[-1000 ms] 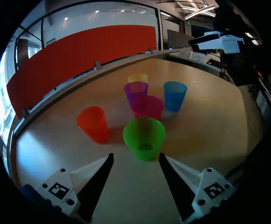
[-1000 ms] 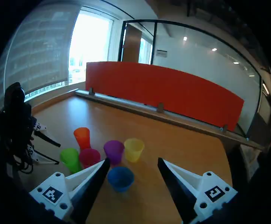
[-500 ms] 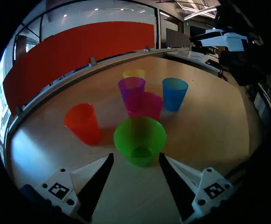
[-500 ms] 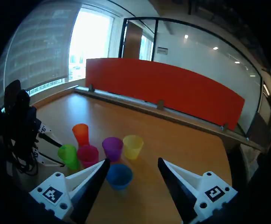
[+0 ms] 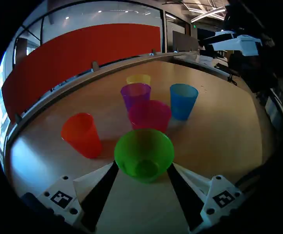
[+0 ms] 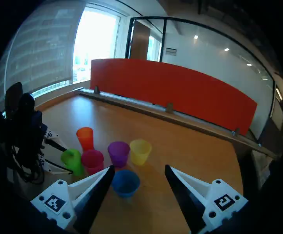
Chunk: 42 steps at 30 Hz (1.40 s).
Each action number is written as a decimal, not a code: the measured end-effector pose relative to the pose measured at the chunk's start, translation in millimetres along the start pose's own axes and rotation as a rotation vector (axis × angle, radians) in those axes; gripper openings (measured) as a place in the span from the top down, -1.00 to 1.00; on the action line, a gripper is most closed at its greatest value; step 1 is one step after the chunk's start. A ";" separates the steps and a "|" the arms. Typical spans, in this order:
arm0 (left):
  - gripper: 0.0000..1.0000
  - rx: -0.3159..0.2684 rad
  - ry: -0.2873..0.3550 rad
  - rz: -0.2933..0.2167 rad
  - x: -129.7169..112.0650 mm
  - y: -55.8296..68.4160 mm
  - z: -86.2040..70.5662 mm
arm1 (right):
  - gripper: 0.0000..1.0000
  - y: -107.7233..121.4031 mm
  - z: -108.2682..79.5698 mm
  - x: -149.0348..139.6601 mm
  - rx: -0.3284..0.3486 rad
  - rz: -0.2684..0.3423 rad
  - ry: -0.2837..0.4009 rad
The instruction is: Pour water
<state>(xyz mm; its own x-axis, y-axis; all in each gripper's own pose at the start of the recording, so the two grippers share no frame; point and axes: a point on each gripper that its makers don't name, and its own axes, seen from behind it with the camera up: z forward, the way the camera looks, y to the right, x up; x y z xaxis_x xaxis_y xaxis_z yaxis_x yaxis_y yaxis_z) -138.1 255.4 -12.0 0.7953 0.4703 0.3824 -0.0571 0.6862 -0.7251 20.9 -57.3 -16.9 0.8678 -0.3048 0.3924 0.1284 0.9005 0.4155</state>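
The left gripper [image 5: 141,165] has its fingers spread apart, straddling the green cup [image 5: 144,155] at lower centre of the left gripper view. Neither finger seems to press on it, and this looks like lining up for a grasp to lift and pour. The dark patch at the cup's bottom may be water; it is hard to tell. The right gripper [image 6: 138,167], also apart, hangs over the blue cup [image 6: 125,183] on the worktop [image 6: 180,148], probably the receiver.

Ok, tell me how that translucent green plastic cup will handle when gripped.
The translucent green plastic cup looks thin-walled, so it may flex under a hard squeeze. It seems nearly empty, so probably light. Its narrow base suggests the left gripper could tip it.
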 end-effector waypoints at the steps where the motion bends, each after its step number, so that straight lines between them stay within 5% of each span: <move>1: -0.80 0.000 0.001 -0.002 0.3 0.1 1.1 | -0.99 0.2 0.0 -0.5 0.000 0.000 -0.001; 23: -0.77 0.017 0.025 -0.030 3.8 -1.9 12.3 | -0.99 3.6 2.9 -1.9 0.005 -0.002 -0.010; 42: -0.67 0.025 0.077 -0.099 28.3 -10.2 -9.9 | -0.99 0.3 6.5 -0.4 0.007 0.009 -0.004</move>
<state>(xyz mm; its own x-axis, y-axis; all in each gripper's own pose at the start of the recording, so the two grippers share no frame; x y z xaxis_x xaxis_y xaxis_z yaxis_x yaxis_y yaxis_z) -109.0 256.2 0.5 0.8415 0.3566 0.4057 0.0093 0.7414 -0.6709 17.5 -58.9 -11.6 0.8669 -0.2983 0.3993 0.1174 0.9008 0.4180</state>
